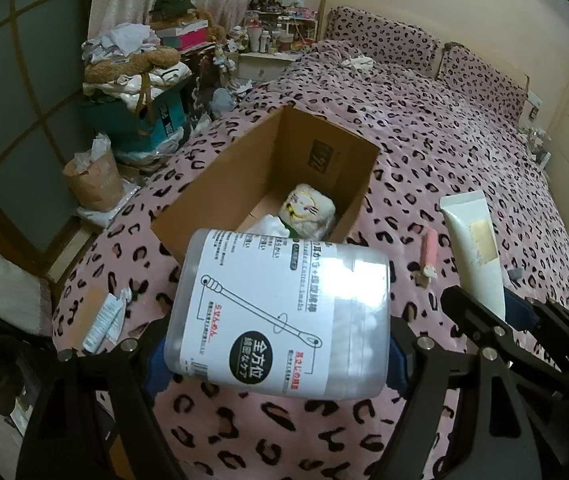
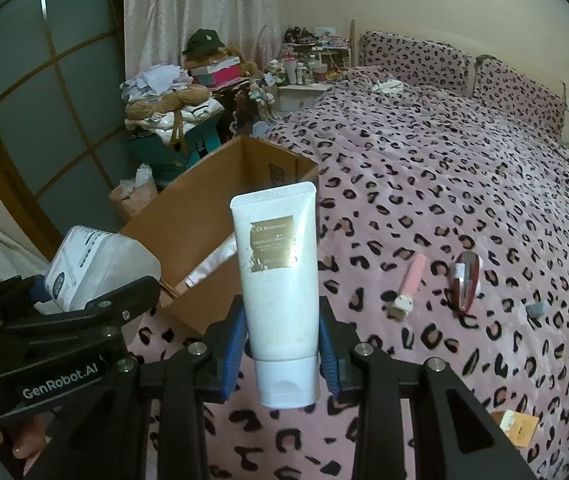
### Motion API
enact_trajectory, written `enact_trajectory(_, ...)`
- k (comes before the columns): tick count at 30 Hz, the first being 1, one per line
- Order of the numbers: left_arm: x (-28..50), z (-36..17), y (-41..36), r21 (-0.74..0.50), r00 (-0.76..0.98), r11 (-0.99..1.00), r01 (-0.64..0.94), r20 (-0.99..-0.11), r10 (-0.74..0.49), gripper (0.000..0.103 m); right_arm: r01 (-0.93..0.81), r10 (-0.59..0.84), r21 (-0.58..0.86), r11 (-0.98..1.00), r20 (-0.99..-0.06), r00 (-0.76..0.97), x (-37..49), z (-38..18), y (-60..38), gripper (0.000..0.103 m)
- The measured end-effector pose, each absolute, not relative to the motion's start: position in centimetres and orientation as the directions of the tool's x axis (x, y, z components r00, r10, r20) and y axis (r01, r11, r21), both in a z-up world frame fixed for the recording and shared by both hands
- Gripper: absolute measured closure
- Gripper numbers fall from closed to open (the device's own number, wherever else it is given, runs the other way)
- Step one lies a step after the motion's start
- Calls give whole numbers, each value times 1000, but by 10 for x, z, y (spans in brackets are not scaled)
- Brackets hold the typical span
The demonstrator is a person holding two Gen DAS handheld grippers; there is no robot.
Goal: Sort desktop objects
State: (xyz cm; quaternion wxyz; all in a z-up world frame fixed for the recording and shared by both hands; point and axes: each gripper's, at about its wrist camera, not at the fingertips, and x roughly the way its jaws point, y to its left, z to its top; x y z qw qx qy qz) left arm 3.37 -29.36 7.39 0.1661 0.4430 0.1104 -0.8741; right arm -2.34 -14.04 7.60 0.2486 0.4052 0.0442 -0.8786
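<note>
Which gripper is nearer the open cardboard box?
Left. The left gripper, holding the cotton swab container, is just before the cardboard box; the right gripper, holding the cream tube, is beside it, slightly farther.

A home bedroom: a wide bed (image 1: 424, 128) under a pink leopard-print cover with matching pillows (image 2: 412, 56), a cluttered bedside shelf (image 1: 272, 40) of bottles, curtains (image 2: 200, 4), and piled clothes, plush bears (image 1: 132, 64) and a cap (image 1: 172, 0).
</note>
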Motion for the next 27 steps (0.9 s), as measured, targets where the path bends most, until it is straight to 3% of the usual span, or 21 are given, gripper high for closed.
enact_trajectory(27,-11,64,-340,-15,-512,-891,454,-822,-248,21,513,-446,167,-842,-752,-485,-81,68,-189,69)
